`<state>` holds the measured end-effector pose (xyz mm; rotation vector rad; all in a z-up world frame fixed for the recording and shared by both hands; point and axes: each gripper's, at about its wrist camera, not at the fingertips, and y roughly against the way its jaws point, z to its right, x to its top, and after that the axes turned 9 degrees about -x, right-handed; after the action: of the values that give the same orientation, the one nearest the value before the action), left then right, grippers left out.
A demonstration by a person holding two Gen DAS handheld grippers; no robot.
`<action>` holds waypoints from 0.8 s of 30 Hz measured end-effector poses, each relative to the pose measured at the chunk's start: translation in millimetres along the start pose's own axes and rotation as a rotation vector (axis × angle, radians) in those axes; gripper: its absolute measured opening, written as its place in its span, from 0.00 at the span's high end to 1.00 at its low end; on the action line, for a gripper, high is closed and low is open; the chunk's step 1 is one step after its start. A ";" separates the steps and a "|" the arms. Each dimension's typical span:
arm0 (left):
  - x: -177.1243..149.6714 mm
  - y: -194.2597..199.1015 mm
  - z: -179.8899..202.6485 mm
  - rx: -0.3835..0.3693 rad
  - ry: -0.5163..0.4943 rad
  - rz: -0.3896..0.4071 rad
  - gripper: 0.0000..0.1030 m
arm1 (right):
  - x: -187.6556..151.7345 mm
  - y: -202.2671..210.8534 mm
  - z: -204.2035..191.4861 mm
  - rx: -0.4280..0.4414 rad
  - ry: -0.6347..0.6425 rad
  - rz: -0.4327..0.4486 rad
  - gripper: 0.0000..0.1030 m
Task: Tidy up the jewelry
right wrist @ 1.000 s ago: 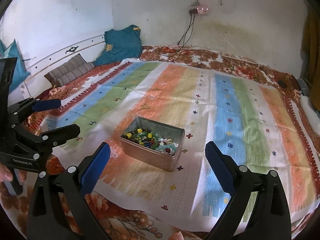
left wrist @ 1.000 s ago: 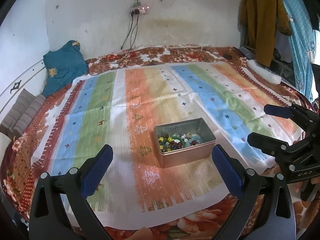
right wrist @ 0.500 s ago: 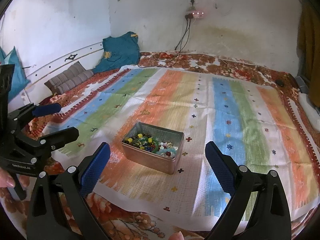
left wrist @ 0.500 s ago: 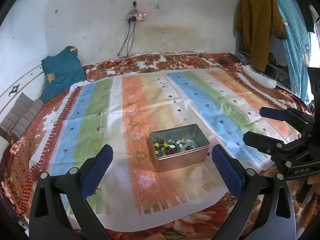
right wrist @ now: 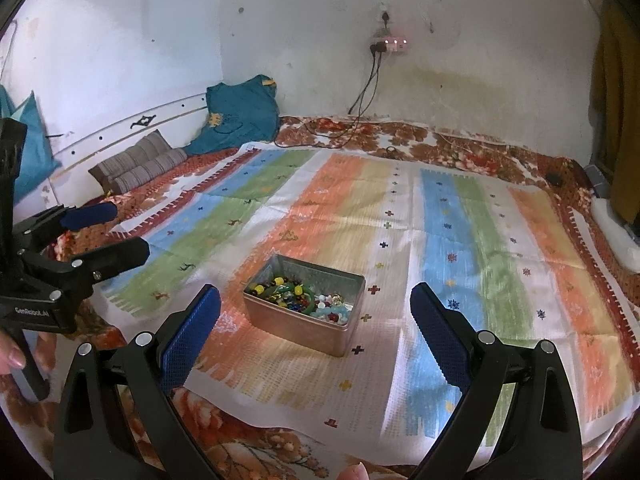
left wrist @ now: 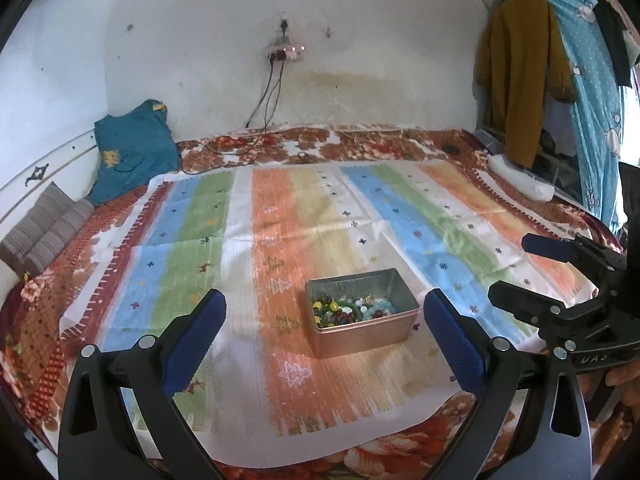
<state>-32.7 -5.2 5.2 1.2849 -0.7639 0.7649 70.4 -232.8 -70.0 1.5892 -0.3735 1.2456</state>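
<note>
A rectangular metal tin (left wrist: 362,338) (right wrist: 298,326) stands open on the striped cloth (left wrist: 280,220) (right wrist: 460,240). It holds a heap of colourful beads and bangles (left wrist: 350,307) (right wrist: 304,300). My left gripper (left wrist: 324,316) is open and empty, hovering short of the tin; it also shows at the left of the right wrist view (right wrist: 102,232). My right gripper (right wrist: 316,308) is open and empty, held back from the tin; it also shows at the right of the left wrist view (left wrist: 514,270).
The cloth lies on a floral bedspread (left wrist: 360,144). A teal cushion (left wrist: 134,148) and striped pillows (left wrist: 48,228) lie at the far left. Cables (left wrist: 268,100) hang from a wall socket. Clothes (left wrist: 520,72) hang at the right.
Both grippers have lifted and drawn back, so the tin sits lower and smaller in both views. Both stay open and empty.
</note>
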 end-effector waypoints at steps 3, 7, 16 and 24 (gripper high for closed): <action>-0.2 0.4 2.7 -0.009 -0.009 0.004 0.06 | -0.4 1.8 1.0 -0.004 0.000 0.010 0.06; -0.6 -1.5 4.7 -0.011 -0.018 -0.003 0.06 | 0.7 7.4 4.9 -0.010 -0.019 0.042 0.06; -3.3 -3.8 9.0 -0.024 -0.033 -0.015 0.06 | 1.5 8.6 3.1 -0.011 -0.009 0.047 0.06; -3.6 -5.4 11.7 -0.033 -0.041 -0.024 0.06 | 1.1 8.9 1.7 -0.011 -0.006 0.043 0.06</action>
<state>-30.8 -17.7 0.8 1.2812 -0.7900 0.7063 65.2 -237.7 -64.2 1.5838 -0.4196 1.2691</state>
